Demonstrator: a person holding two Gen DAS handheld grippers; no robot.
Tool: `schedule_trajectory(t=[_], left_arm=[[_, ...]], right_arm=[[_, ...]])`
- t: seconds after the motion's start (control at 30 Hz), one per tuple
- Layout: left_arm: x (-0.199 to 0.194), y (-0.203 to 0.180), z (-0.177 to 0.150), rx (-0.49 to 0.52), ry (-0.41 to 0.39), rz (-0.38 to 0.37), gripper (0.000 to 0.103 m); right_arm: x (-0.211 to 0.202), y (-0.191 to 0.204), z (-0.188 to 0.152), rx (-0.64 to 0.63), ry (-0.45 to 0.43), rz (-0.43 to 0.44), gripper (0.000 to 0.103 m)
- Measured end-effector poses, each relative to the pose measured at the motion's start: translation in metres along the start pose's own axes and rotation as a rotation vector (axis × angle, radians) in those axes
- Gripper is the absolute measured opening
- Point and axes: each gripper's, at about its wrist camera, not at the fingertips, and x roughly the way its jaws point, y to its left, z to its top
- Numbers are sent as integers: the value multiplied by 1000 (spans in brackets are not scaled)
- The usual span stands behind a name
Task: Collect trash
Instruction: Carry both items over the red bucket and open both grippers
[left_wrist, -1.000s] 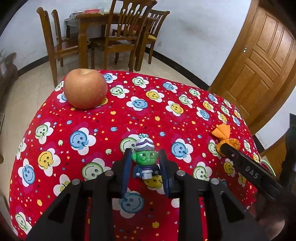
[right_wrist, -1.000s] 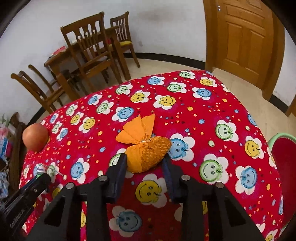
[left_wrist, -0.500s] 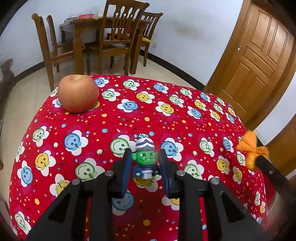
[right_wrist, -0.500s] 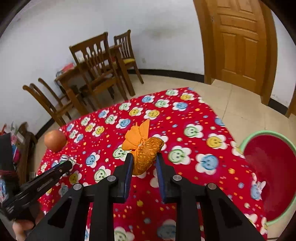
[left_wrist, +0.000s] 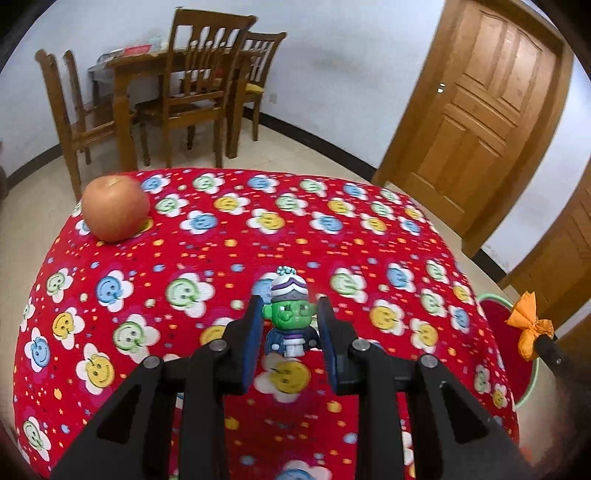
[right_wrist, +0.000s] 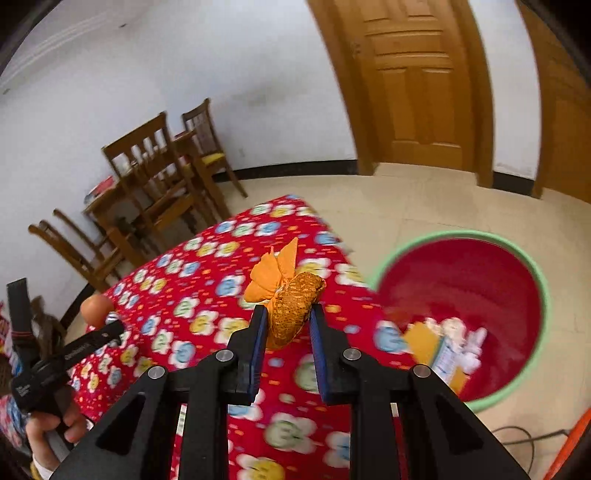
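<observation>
On the red tablecloth (left_wrist: 229, 258), 1 apple (left_wrist: 115, 208); beside it, a red basin (right_wrist: 461, 295).

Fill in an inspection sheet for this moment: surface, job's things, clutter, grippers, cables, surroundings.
Surface: table under a red smiley-flower cloth, edges draped.
Job's things: orange mesh bundle held above the table's edge; red basin with a green rim on the floor beside the table, paper scraps already in it.
Clutter: apple at the far left of the cloth; green-faced toy figure.
Grippers: right gripper shut on the bundle; left gripper holds the toy figure between its fingers.
Cables: dark cable on the floor near the basin.
Surroundings: wooden chairs and dining table, wooden door, tiled floor.
</observation>
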Motion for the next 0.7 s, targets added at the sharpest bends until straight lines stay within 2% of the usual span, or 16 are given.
schedule_trajectory(t=[0.23, 0.4, 0.6, 0.7], left_arm=[[-18, -35, -1, 61, -6, -59, 29], [-28, -59, -4, 93, 1, -106, 29], [-33, -94, -12, 142, 18, -158, 29], [-35, -112, -16, 170, 30, -186, 29]], right_arm=[[-16, -42, -3, 62, -28, -76, 23], [-14, -71, -9, 124, 3, -108, 23], [-13, -97, -15, 173, 23, -128, 28], [-16, -108, -16, 195, 24, -119, 34]])
